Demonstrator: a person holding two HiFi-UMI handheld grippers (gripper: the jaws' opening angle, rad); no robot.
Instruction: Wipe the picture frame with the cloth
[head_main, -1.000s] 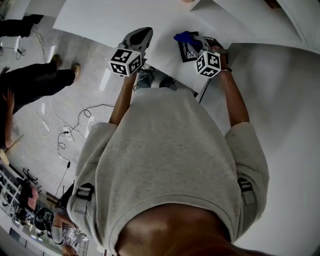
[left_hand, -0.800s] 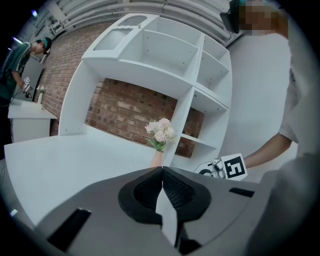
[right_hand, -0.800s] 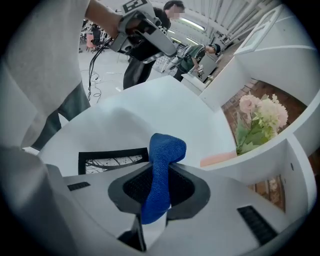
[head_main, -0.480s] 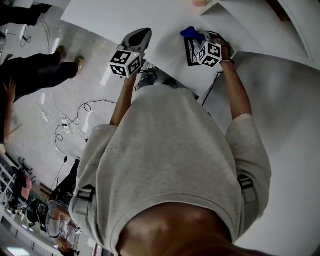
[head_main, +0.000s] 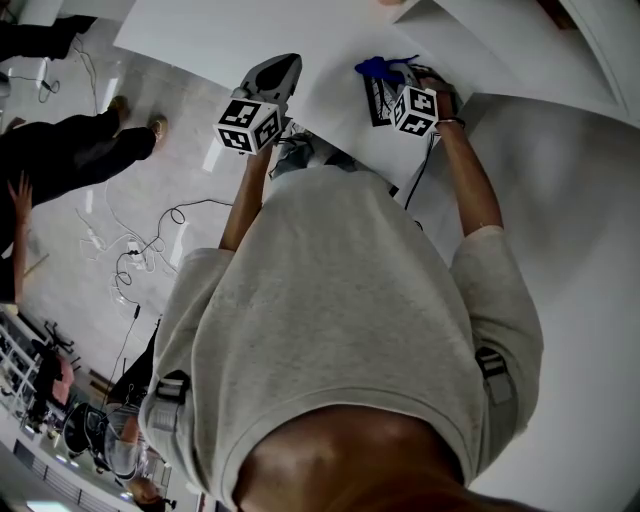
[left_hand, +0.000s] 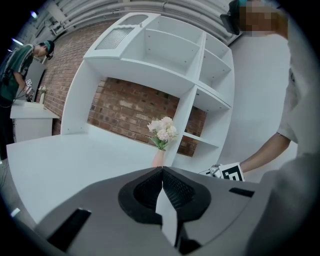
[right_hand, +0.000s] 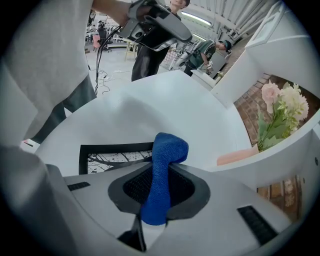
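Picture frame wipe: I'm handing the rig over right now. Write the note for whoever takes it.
Left claw: shut, empty, held left of the frame above the white table.
Right claw: shut on the blue cloth, whose free end sticks out past the jaws.
Picture frame: flat on the table just ahead of the right claw; cloth contact cannot be told.
Done: cloth gripped and at the frame. Left: sweep it across the frame; how much is already wiped does not show.

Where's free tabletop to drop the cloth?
Bare white tabletop stretches from the pink flower vase toward the left gripper, and past the black picture frame. Crowded only at the right gripper, holding the blue cloth at that frame.
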